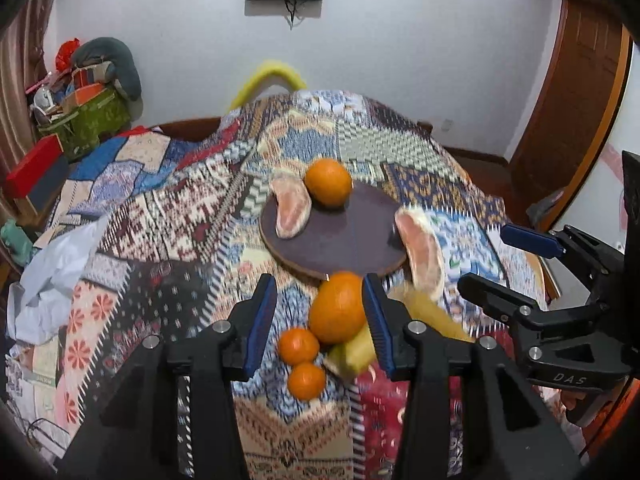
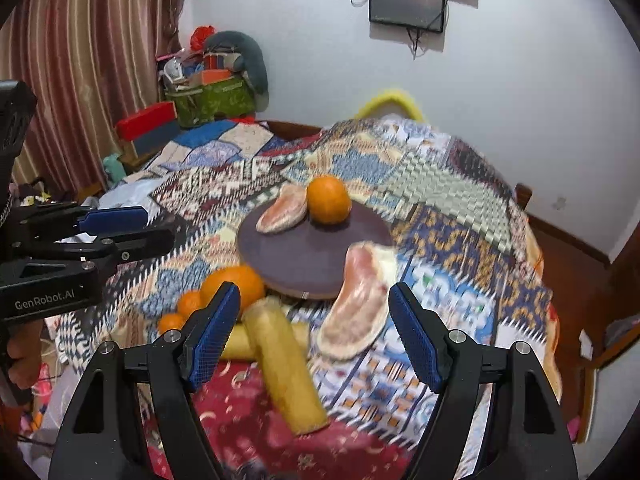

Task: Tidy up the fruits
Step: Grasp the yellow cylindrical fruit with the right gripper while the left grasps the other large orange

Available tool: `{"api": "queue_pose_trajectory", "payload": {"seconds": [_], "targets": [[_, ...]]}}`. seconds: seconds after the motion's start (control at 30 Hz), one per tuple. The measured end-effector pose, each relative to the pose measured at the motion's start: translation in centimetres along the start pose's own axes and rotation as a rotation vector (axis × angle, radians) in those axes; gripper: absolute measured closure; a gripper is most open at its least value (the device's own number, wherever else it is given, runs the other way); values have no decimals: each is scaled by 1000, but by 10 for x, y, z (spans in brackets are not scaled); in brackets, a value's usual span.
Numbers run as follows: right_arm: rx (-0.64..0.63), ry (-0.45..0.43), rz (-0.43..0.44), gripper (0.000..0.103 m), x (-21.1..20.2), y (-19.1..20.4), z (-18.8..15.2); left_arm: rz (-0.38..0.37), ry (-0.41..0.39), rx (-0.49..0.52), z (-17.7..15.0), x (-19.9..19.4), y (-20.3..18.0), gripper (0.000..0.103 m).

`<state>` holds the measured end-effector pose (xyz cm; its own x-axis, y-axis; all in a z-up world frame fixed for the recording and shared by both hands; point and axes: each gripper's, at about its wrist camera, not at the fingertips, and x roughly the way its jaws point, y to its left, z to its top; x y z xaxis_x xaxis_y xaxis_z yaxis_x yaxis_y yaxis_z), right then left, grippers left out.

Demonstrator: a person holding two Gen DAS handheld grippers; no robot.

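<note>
Patchwork-covered table (image 1: 168, 208): left gripper (image 1: 320, 320) hovering, jaws apart, empty, above large orange (image 1: 338, 308); right gripper (image 2: 316, 336), jaws gaping, framing pomelo wedge (image 2: 358, 308) beside round board (image 2: 304, 252)

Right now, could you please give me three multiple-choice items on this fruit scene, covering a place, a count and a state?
1. Where does the orange beside the far pomelo wedge sit?
A. on the round board
B. on the floor
C. in the green box

2. How many pomelo wedges are in view?
A. one
B. two
C. four

3. How does the right gripper stand?
A. shut on a banana
B. shut on an orange
C. open, gripping nothing

Answers: 1 A, the orange rests on the board's far edge. 2 B, one wedge lies on the board, and the near wedge leans at its edge. 3 C, its pads stand apart with no fruit touching them.
</note>
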<state>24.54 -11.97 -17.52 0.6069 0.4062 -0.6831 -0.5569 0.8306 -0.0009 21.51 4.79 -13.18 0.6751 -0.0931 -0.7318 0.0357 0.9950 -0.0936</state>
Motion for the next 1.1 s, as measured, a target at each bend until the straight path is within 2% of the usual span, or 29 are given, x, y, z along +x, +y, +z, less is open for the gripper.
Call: {"api": "queue_pose_trajectory", "payload": {"seconds": [0.27,0.47,0.53,0.73,1.1], "targets": [[54,100,21,29,23,-1,-34,6,64,29,-29,13,-8,52],[76,136,48,30,32,0,-45,-2,97,3,-35,28,-8,51],[64,144,58,39,35,1,-45,-1,106,0,-35,32,-8,51],[32,170,92,56,47,7,-43,2,129,-3,-39,40,-7,51],[55,149,102,69,43,-2,-44,-8,142,0,-34,49,-9,50]]}}
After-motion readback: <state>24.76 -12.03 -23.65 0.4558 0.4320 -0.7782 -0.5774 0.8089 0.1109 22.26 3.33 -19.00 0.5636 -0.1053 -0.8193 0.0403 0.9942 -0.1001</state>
